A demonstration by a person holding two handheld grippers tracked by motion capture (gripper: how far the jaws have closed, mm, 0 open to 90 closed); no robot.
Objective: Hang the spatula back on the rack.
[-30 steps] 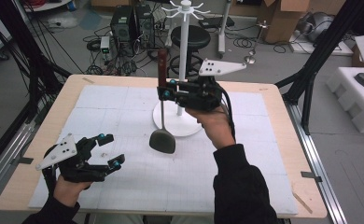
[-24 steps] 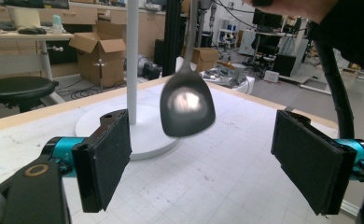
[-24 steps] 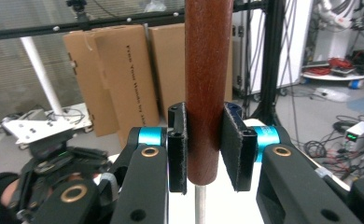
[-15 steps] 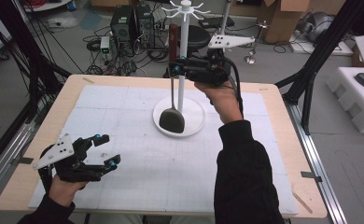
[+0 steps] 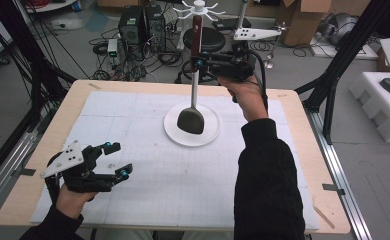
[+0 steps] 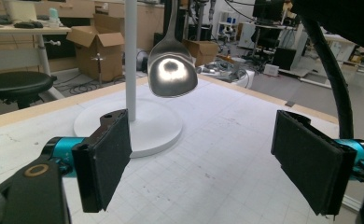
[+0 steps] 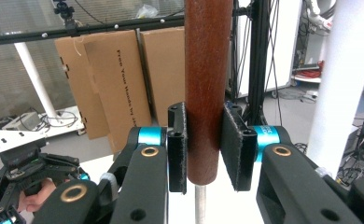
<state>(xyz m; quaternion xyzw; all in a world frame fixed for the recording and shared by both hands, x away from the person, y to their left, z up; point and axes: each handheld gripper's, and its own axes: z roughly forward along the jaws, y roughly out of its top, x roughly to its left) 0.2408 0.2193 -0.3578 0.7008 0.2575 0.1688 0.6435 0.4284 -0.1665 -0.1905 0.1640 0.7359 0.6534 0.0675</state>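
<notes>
My right gripper (image 5: 199, 63) is shut on the brown wooden handle (image 7: 207, 93) of a ladle (image 5: 190, 121), held upright. Its dark bowl hangs just above the round white base (image 5: 173, 134) of a hook stand. The stand's white pole (image 7: 350, 70) rises right beside the handle, with the hooks (image 5: 198, 7) at its top. In the right gripper view both pads clamp the handle near its lower end. My left gripper (image 5: 119, 160) rests open near the table's front left corner. Between its jaws (image 6: 208, 163) I see the shiny ladle bowl (image 6: 172, 74) and the stand (image 6: 131, 56) farther off.
A white gridded mat (image 5: 133, 125) covers the wooden table. Beyond the far edge stand computer towers (image 5: 143, 25), cables and a black stool (image 5: 210, 37). Cardboard boxes (image 7: 119, 79) and black frame struts (image 5: 333, 75) lie behind and to the right.
My right hand has carried the ladle away from me and upward, from in front of the stand to over its base, beside the pole. The left gripper has stayed put.
</notes>
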